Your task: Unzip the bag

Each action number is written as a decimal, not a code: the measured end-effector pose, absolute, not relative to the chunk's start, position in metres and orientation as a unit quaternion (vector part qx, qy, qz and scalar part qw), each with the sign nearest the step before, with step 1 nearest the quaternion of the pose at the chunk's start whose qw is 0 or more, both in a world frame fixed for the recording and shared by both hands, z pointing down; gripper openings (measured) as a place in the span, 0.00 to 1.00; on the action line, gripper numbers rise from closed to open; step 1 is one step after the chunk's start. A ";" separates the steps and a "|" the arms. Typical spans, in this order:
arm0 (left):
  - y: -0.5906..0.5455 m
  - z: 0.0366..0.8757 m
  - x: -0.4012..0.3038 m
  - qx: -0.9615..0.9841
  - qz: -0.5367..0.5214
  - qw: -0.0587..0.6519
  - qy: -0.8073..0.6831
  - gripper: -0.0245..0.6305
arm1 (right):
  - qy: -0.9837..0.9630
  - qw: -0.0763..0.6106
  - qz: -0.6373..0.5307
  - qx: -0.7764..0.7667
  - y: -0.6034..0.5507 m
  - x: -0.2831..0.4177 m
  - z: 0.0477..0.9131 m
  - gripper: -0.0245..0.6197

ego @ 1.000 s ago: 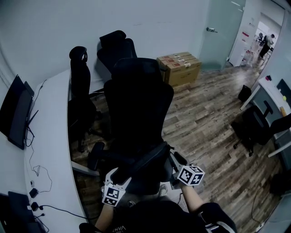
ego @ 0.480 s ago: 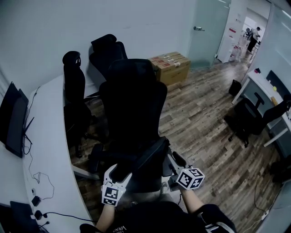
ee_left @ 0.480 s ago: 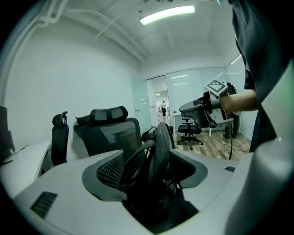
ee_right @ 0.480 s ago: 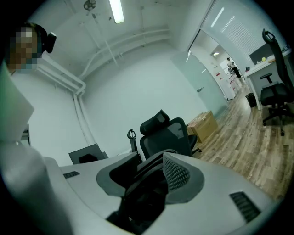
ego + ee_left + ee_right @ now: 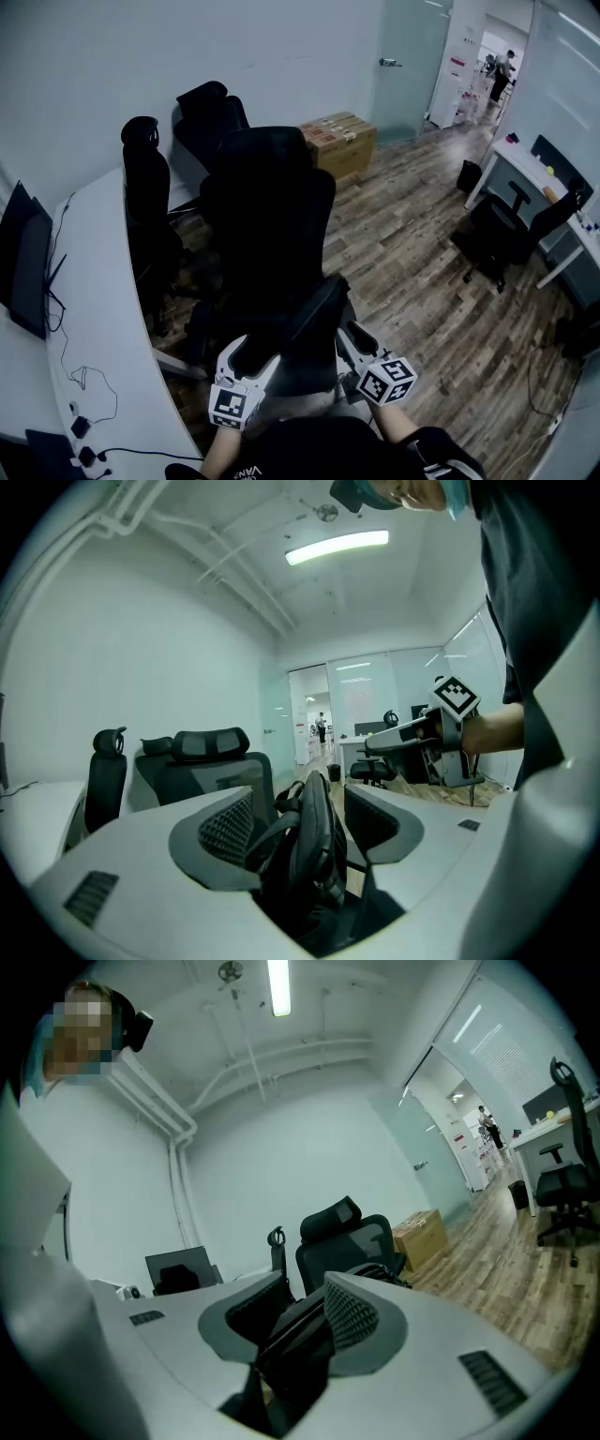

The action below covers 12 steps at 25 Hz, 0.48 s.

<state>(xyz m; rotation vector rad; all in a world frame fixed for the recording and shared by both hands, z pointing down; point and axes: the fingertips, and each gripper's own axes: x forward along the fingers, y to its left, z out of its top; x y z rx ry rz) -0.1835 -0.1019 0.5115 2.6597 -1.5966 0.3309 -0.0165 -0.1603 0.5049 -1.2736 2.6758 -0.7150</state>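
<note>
A black bag (image 5: 292,322) lies across the seat of a black office chair (image 5: 267,216) right in front of me. In the head view, my left gripper (image 5: 246,356) stands at the bag's left end and my right gripper (image 5: 347,336) at its right end. In the left gripper view, the bag's straps and edge (image 5: 314,841) stand between the wide jaws of the left gripper (image 5: 305,808), with floor showing beside the right jaw. In the right gripper view, a dark fold of the bag (image 5: 295,1335) fills the gap of the right gripper (image 5: 309,1293), whose jaws are spread wide.
A curved white desk (image 5: 98,309) with monitors and cables runs along the left. Two more black chairs (image 5: 150,187) stand behind the near one. Cardboard boxes (image 5: 339,141) sit by the wall. Another chair (image 5: 502,234) and desk are at the right.
The head view has drifted, so the room sits further left and higher. Both grippers stay at the bag's ends; the right gripper has slipped slightly down and left.
</note>
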 end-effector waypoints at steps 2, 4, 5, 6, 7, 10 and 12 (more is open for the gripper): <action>-0.092 0.503 -0.181 0.857 0.098 0.001 -0.505 0.51 | 0.876 0.049 -0.234 -0.420 -0.146 -0.020 0.505 0.27; -0.083 0.496 -0.179 0.862 0.086 -0.007 -0.500 0.51 | 0.874 0.051 -0.230 -0.424 -0.133 -0.024 0.506 0.25; -0.079 0.493 -0.179 0.863 0.077 -0.008 -0.499 0.51 | 0.874 0.051 -0.228 -0.426 -0.128 -0.025 0.507 0.23; -0.075 0.490 -0.179 0.865 0.071 -0.007 -0.498 0.51 | 0.873 0.052 -0.225 -0.428 -0.123 -0.026 0.507 0.21; -0.071 0.488 -0.179 0.865 0.066 -0.005 -0.497 0.50 | 0.873 0.052 -0.223 -0.431 -0.118 -0.026 0.506 0.20; -0.058 0.483 -0.180 0.867 0.056 -0.001 -0.495 0.46 | 0.869 0.052 -0.215 -0.442 -0.105 -0.026 0.505 0.15; -0.051 0.478 -0.181 0.869 0.051 -0.003 -0.492 0.42 | 0.867 0.051 -0.210 -0.448 -0.097 -0.026 0.503 0.14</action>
